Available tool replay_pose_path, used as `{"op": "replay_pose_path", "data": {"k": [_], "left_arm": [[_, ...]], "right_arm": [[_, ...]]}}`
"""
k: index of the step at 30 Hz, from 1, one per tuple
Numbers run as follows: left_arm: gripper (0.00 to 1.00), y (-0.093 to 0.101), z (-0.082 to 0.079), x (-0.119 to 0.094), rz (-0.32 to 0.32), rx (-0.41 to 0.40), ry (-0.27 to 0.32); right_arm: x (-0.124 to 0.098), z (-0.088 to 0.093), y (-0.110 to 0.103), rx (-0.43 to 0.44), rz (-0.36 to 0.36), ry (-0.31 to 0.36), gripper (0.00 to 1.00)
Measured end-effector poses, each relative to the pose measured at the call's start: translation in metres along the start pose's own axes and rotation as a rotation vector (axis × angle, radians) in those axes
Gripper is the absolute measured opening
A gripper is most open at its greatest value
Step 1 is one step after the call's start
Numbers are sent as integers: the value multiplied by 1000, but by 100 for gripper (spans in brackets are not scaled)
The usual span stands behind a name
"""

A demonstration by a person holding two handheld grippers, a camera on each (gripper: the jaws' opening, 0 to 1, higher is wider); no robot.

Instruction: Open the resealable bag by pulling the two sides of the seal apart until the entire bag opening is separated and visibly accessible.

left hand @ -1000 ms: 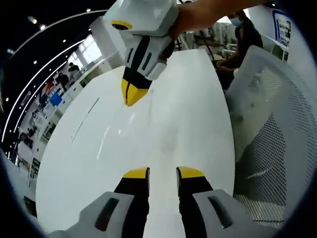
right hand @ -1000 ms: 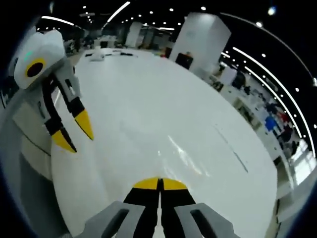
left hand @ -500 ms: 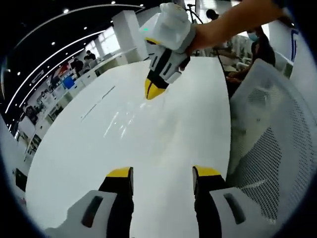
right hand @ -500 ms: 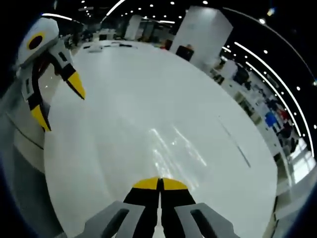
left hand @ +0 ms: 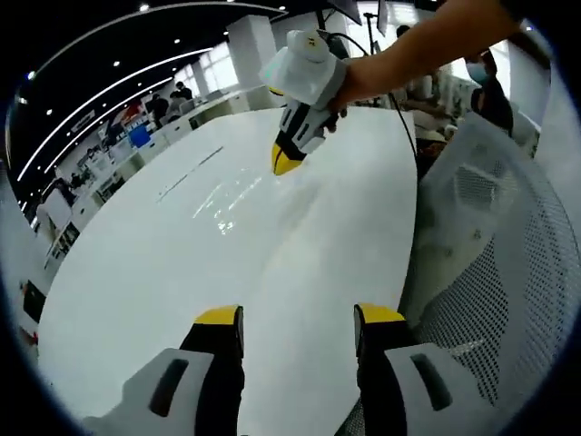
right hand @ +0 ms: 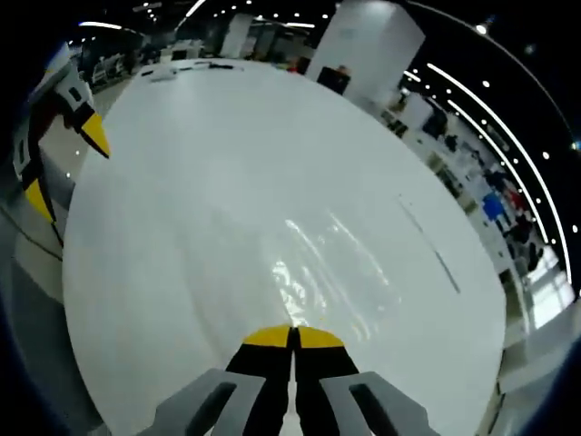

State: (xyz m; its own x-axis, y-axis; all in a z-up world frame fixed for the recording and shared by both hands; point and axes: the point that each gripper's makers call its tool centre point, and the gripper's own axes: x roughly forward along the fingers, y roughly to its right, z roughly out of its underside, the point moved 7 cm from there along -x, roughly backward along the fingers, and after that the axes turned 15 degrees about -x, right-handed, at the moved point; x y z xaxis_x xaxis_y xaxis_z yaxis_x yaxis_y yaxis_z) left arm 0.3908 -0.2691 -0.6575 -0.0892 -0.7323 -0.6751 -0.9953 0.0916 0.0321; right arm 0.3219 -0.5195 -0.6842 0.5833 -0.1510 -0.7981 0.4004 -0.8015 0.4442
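Observation:
On the white table [left hand: 182, 272] lies a faint, glossy, wrinkled patch [right hand: 304, 268] that looks like clear plastic film; its outline is too faint to confirm as the bag. My right gripper [right hand: 292, 338] is shut, tips together just at the edge of that sheen, and I cannot tell whether any film is pinched. In the left gripper view the right gripper [left hand: 287, 163] hangs tips-down over the far part of the table, held by a person's hand. My left gripper [left hand: 300, 316] stands open, nothing between its jaws, near the table's edge. It also appears at the far left as the left gripper [right hand: 64, 168].
A white mesh chair [left hand: 490, 272] stands close against the table's right edge in the left gripper view. A person [left hand: 486, 86] sits beyond it. A thin dark line [right hand: 427, 245] runs across the tabletop. Desks and people fill the hall behind.
The left gripper's jaws have spread wider than a second ago. The two grippers have drawn apart: each looks smaller and farther away in the other's view.

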Motion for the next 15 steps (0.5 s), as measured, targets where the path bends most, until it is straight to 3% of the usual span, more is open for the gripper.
{"op": "replay_pose_path", "data": {"k": [10, 15], "left_arm": [[45, 0, 8, -9, -11, -14, -3], [46, 0, 11, -6, -3, -15, -9]], "right_arm": [[3, 3, -7, -30, 7, 4, 0], [-5, 3, -12, 12, 7, 59, 10]]}}
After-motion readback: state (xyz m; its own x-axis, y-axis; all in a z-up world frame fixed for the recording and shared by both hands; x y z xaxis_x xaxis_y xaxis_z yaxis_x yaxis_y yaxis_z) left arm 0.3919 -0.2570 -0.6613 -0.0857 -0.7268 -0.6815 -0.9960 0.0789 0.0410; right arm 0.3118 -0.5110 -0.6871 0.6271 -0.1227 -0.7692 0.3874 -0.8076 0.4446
